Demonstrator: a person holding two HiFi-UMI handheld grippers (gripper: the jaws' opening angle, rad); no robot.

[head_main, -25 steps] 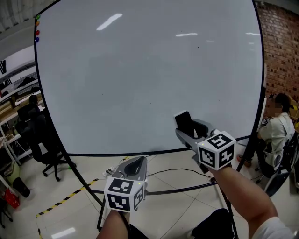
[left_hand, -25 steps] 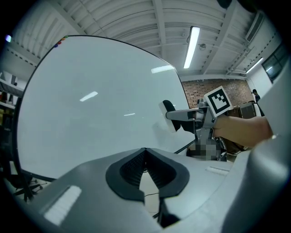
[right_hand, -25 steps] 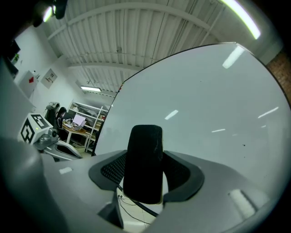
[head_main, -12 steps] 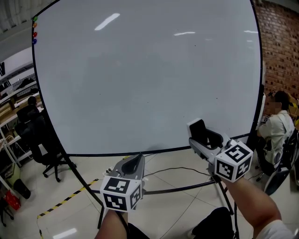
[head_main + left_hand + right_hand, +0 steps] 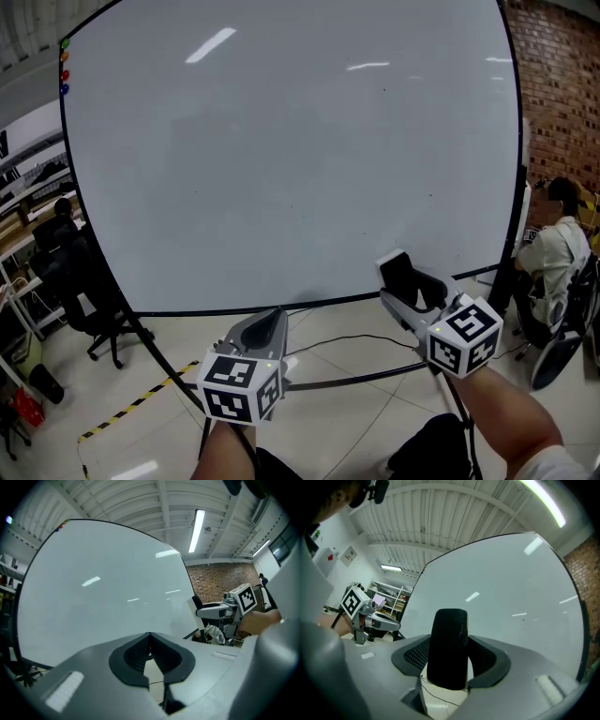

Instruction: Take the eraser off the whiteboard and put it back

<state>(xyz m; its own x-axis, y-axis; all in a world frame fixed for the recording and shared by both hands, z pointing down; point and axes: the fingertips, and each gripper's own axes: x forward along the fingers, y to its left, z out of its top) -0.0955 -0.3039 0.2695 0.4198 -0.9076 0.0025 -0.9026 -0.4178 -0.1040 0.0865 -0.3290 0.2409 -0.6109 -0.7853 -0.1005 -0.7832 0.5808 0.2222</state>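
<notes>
The big whiteboard fills most of the head view and stands in front of both grippers. My right gripper is at the board's lower right, shut on the black eraser, which stands upright between its jaws just off the board's face. In the right gripper view the eraser is a dark block pinched between the pads, with the whiteboard behind it. My left gripper hovers below the board's bottom edge; its jaws meet at the tips with nothing between them.
A seated person is at the right by the brick wall. A black office chair stands at the left. The board's stand bar, a floor cable and yellow-black tape lie below. Coloured magnets sit on the board's top left corner.
My right gripper has carried the eraser to the right and a little down along the board's lower edge. The left gripper has stayed where it was.
</notes>
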